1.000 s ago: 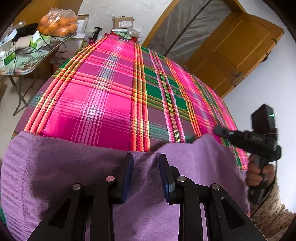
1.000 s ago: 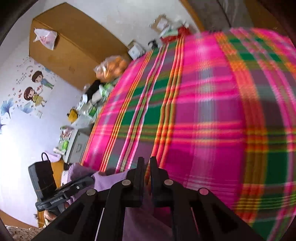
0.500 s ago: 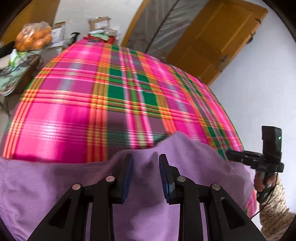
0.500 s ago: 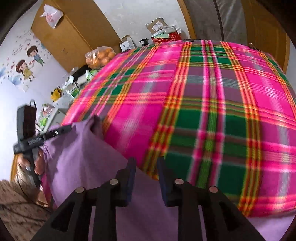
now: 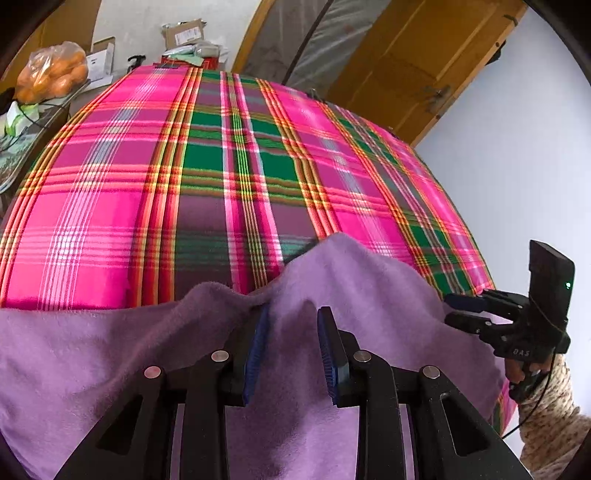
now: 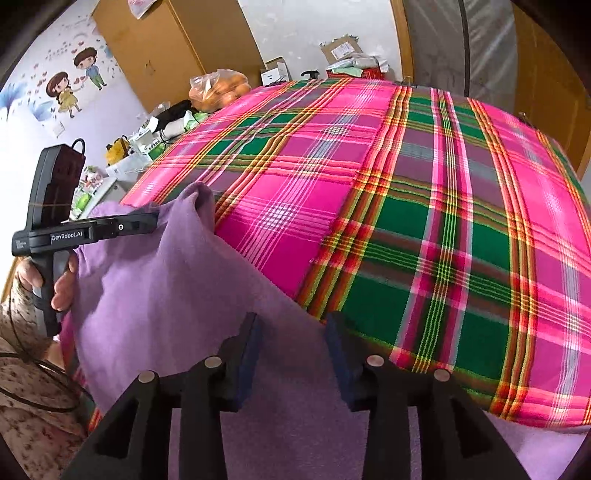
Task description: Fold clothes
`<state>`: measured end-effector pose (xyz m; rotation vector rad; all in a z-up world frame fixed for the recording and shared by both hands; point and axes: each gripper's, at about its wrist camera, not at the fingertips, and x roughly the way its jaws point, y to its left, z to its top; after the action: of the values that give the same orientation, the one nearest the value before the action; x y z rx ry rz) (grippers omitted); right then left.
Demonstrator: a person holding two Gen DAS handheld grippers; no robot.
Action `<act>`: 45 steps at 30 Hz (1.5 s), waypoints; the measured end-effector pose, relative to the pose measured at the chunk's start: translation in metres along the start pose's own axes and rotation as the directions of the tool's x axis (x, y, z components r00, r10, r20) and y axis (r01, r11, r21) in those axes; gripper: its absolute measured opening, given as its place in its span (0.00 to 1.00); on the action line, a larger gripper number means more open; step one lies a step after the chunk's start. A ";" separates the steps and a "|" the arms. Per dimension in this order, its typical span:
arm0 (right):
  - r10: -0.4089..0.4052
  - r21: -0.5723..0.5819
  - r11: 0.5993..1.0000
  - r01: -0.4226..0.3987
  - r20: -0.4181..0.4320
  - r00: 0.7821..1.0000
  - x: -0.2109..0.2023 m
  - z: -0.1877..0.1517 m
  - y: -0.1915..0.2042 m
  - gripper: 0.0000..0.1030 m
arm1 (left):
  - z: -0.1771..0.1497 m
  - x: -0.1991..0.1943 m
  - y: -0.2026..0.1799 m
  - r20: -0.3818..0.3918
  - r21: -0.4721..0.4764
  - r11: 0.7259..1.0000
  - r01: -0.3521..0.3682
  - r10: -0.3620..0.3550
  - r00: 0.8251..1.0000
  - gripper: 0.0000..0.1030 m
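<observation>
**Purple fleece at the near edge of a plaid-covered bed**

A soft, fuzzy purple garment [image 5: 369, 295] lies rumpled on a bright plaid blanket [image 5: 221, 166] of pink, green and yellow stripes covering the bed. The left gripper [image 5: 291, 325] has its fingers partly spread, with a raised ridge of the fleece between them; whether the pads press it I cannot tell. The right gripper [image 6: 291, 328] has just been opening, its fingers spread above the cloth's edge. Far beyond the fingers, a clear plastic bag [image 6: 218, 88] holds oranges, beside cardboard boxes [image 5: 183, 33] and a wooden door [image 5: 424, 62].
</observation>
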<state>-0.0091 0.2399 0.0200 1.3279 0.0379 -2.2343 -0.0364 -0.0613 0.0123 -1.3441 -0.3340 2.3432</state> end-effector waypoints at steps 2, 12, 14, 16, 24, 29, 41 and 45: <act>-0.025 -0.010 1.000 0.025 0.004 1.000 -0.001 -0.002 0.003 0.27 | -0.001 0.001 0.000 0.000 0.001 1.000 -0.004 0.004 1.000 0.29; -0.095 -0.075 0.992 0.101 0.081 0.992 -0.024 -0.023 0.017 0.02 | -0.007 -0.001 -0.002 0.013 -0.002 1.000 -0.009 0.009 1.000 0.29; -0.075 -0.048 0.995 0.082 0.132 0.988 -0.038 -0.025 0.017 0.02 | -0.007 -0.002 -0.002 0.015 -0.001 1.000 -0.011 0.011 1.000 0.29; -0.050 -0.049 0.997 0.061 0.186 0.981 -0.054 -0.028 0.021 0.02 | -0.007 -0.002 -0.001 0.017 -0.003 1.000 -0.010 0.010 1.000 0.29; 0.090 -0.082 0.993 -0.085 0.070 0.993 -0.059 -0.061 0.034 0.02 | -0.007 -0.001 0.001 0.032 -0.017 1.000 -0.001 0.001 0.999 0.29; 0.147 -0.069 0.987 -0.147 0.001 0.989 -0.054 -0.065 0.028 0.03 | -0.007 -0.002 0.000 0.037 -0.021 1.000 -0.001 0.002 0.999 0.29; 0.056 -0.016 0.998 -0.055 0.033 0.998 -0.027 0.001 0.002 0.13 | -0.008 0.000 0.000 0.049 -0.025 1.000 0.003 -0.001 0.999 0.29; 0.044 -0.072 0.996 -0.047 -0.044 0.998 -0.003 0.003 0.011 0.21 | -0.008 0.000 0.000 0.049 -0.026 1.000 0.009 -0.008 0.999 0.29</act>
<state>-0.0056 0.2311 0.0271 1.3236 0.1017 -2.1462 -0.0295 -0.0614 0.0078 -1.2963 -0.3857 2.3754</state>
